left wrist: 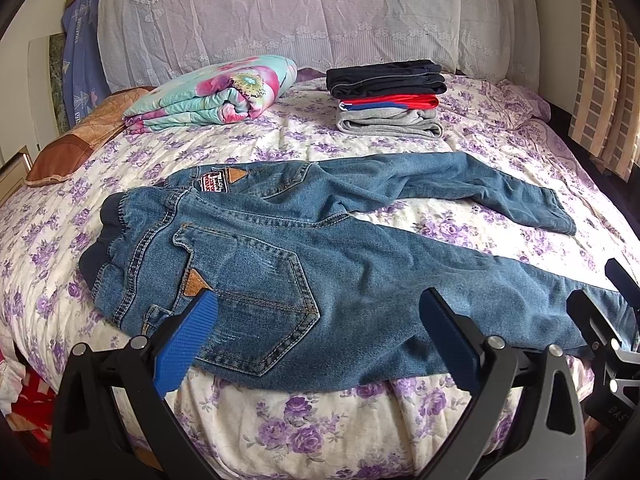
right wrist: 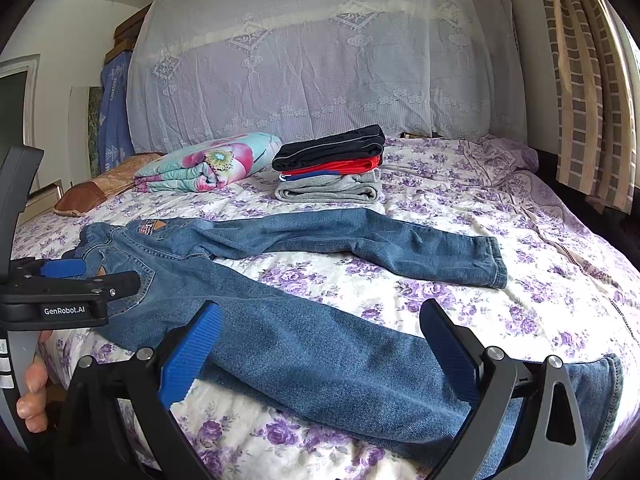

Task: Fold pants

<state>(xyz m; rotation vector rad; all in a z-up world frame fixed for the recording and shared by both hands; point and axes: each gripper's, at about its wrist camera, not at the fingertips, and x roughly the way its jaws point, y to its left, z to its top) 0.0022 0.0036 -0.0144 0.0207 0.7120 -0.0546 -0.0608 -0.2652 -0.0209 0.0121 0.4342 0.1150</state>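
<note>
Bedroom setting: bed [left wrist: 280, 148] dressed in a white spread printed with purple flowers, lace-draped headboard [left wrist: 304, 12] standing behind, checked curtain [right wrist: 580, 80] hanging at the right.

Item 1: jeans [left wrist: 340, 280], blue denim, lying flat and seat-up on the near part of the bed. Long axis is running left to right: ribbed dark waistband [left wrist: 96, 248] pointing left, both legs pointing right and splaying apart, the far leg's cuff [right wrist: 494, 262] lying beyond the near one. The near leg is running along the bed's front edge. A tan leather tab [left wrist: 194, 282] is sitting at the near back pocket; a sewn patch [left wrist: 214, 182] with red and white lettering, too small to read, is sitting near the waistband.

Item 2: stack of folded clothes [left wrist: 386, 98], black over red over grey, resting further back.

Item 3: folded floral quilt [left wrist: 212, 94], lying left of the stack, a brown pillow [left wrist: 76, 140] beside it.

Item 4: left hand-held gripper [left wrist: 316, 320], blue-padded fingers spread wide, hovering over the seat and holding nothing. The right wrist view alone is showing its body, printed "GenRobot.AI", and fingers of the person's hand [right wrist: 32, 392] beneath it.

Item 5: right hand-held gripper [right wrist: 320, 332], fingers likewise spread wide above the near leg, empty. Only the left wrist view is showing it from outside, at the right edge.
</note>
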